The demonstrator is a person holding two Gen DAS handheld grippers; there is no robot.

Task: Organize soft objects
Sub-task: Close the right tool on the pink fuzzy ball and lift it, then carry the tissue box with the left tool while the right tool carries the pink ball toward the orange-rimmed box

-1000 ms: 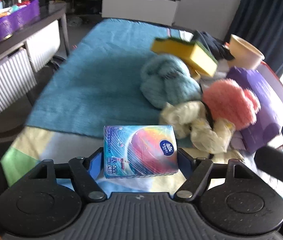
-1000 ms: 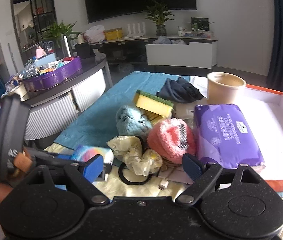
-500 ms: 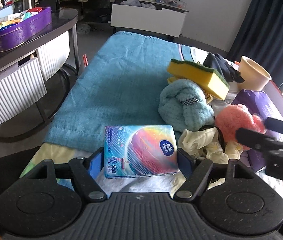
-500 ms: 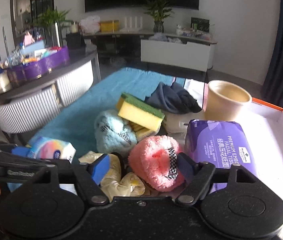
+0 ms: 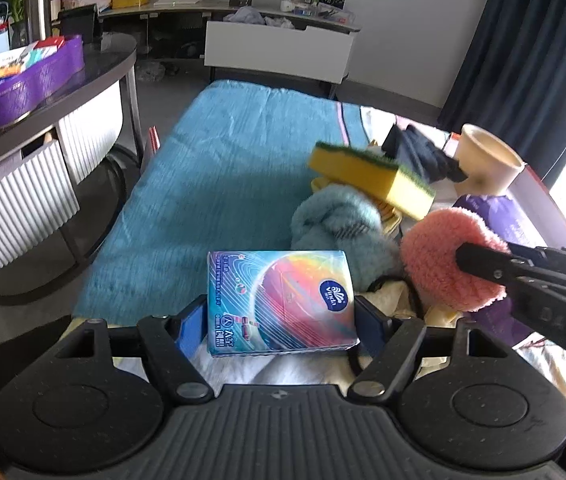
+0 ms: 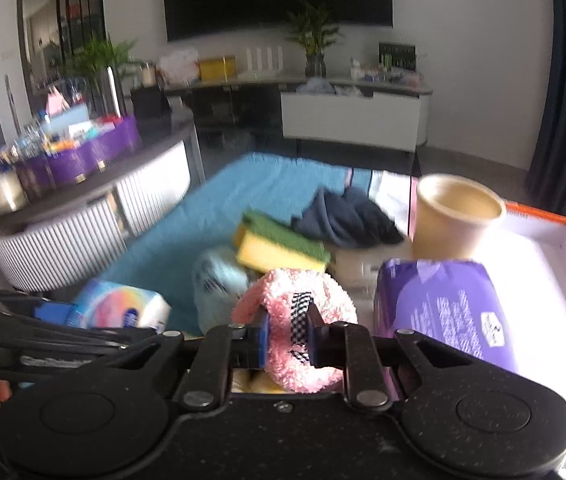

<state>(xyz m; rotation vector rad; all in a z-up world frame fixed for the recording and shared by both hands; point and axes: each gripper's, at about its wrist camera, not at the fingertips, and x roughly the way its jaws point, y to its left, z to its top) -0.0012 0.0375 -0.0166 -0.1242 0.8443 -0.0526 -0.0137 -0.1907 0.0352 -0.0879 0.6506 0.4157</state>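
Note:
My left gripper (image 5: 281,320) is shut on a rainbow-printed tissue pack (image 5: 279,300) and holds it above the blue towel (image 5: 219,184). My right gripper (image 6: 287,340) is shut on a fluffy pink scrunchie (image 6: 295,316), which is squeezed between the blue pads. The scrunchie also shows in the left wrist view (image 5: 443,256), with the right gripper's fingers (image 5: 483,264) pressed into it. A light blue fluffy roll (image 5: 339,220), a yellow-green sponge (image 5: 371,176) and cream cloth (image 5: 391,300) lie around it.
A purple tissue pack (image 6: 447,304) lies in a white box with an orange rim (image 6: 555,240). A beige cup (image 6: 459,216) and a dark cloth (image 6: 347,216) sit behind. A dark side table with a purple tray (image 5: 23,88) stands to the left.
My right gripper has moved onto the pink scrunchie, closed on it and lifted it a little. My left gripper still holds the tissue pack.

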